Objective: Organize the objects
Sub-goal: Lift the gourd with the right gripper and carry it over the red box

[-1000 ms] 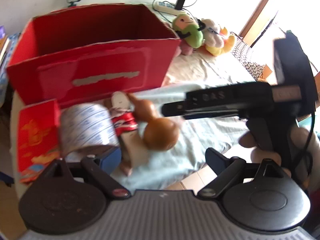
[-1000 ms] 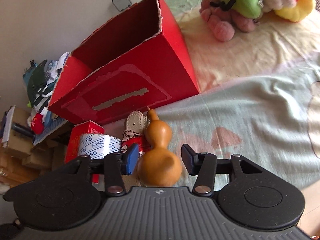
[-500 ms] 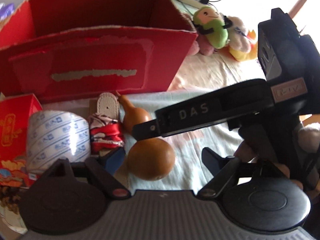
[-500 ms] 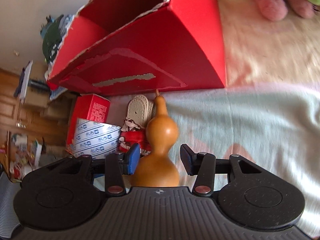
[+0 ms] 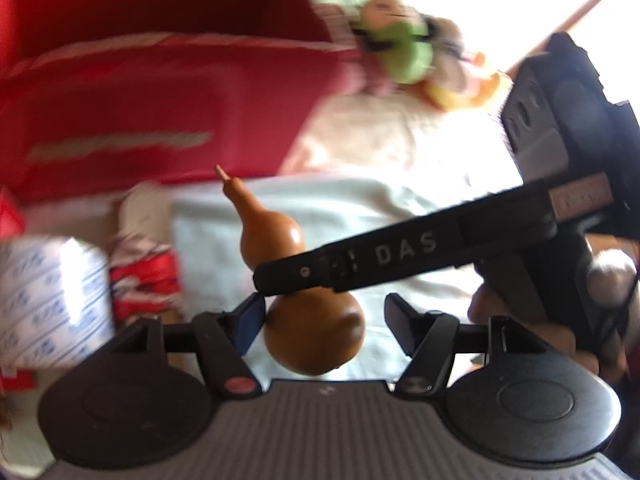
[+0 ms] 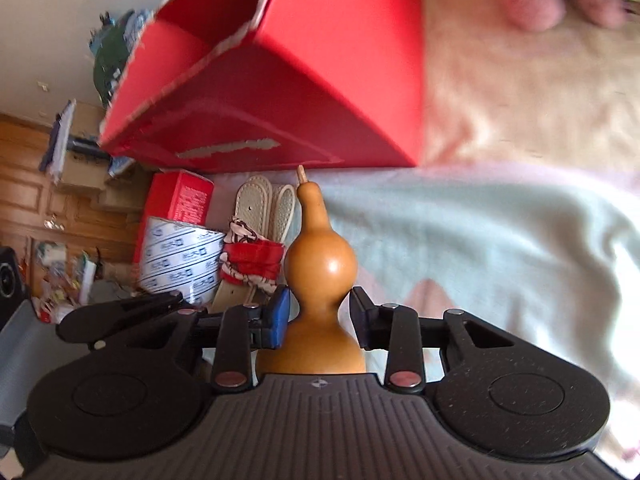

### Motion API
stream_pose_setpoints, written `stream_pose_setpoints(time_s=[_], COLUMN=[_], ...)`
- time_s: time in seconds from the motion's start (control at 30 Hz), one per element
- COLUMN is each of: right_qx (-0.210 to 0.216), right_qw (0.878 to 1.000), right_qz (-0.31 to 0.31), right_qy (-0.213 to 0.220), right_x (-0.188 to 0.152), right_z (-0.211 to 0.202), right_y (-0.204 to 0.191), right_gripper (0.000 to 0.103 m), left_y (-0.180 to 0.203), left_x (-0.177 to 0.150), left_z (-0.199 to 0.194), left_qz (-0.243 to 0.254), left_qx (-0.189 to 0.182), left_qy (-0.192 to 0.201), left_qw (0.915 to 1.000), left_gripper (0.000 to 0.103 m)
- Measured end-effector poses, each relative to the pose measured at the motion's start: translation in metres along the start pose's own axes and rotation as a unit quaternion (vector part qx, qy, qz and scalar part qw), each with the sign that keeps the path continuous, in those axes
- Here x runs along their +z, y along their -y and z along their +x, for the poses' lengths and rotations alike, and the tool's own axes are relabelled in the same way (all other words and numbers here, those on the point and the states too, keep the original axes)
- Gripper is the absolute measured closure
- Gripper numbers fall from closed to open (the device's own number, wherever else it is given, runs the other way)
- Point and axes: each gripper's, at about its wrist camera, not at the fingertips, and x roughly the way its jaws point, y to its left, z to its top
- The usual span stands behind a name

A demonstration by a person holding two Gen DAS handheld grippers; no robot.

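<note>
A brown gourd (image 6: 320, 264) lies on the pale green blanket (image 6: 500, 248), stem toward the open red cardboard box (image 6: 320, 92). My right gripper (image 6: 318, 316) is open, its jaws on either side of the gourd's waist. In the left wrist view the gourd (image 5: 312, 332) sits between my open left gripper's (image 5: 324, 320) jaws, with the right gripper's black body (image 5: 400, 256) crossing over it. A roll of printed tape (image 6: 180, 260), a red-strapped sandal pair (image 6: 256, 240) and a small red box (image 6: 180, 196) lie left of the gourd.
Plush toys (image 5: 404, 36) lie on the bed beyond the box's right end. The bed's left edge drops to a cluttered wooden floor and cabinets (image 6: 52, 208).
Both grippers have moved in on the gourd. The right gripper's jaws now straddle its waist; the left gripper has shifted right so the gourd's bulb sits between its jaws.
</note>
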Motion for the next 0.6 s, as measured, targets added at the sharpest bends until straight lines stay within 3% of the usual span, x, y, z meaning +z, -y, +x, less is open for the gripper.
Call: stream_pose_setpoints(time_s=[0.17,0.37,0.5,0.6], right_qx=[-0.001,-0.002,0.001,0.001], right_qw=[0.998,0.985,0.973,0.968], right_qz=[0.003,-0.036,-0.09,-0.111], right_qy=[0.067,0.166,0.215,0.223], right_x=[-0.021,-0.018,0.007,0.034], right_z=[-0.059,-0.116,-0.128,-0.123], right_y=[0.01,-0.01,-0.045,-0.071], right_gripper=[0.068,0.068,0.068,0.068], left_y=[0.051,0.089,0.077,0.055], left_x=[0.018,0.053,0.078,0.093], left_z=[-0.022,-0.061,-0.101,-0.123], left_qz=[0.074,0.132,0.144,0.135], left_qx=[-0.035,-0.051,-0.05,-0.04], left_qy=[0.025,0.102,0.156,0.183], left_qw=[0.9964,0.9847,0.976,0.973], left_gripper=[0.036,0.036,0.036,0.035])
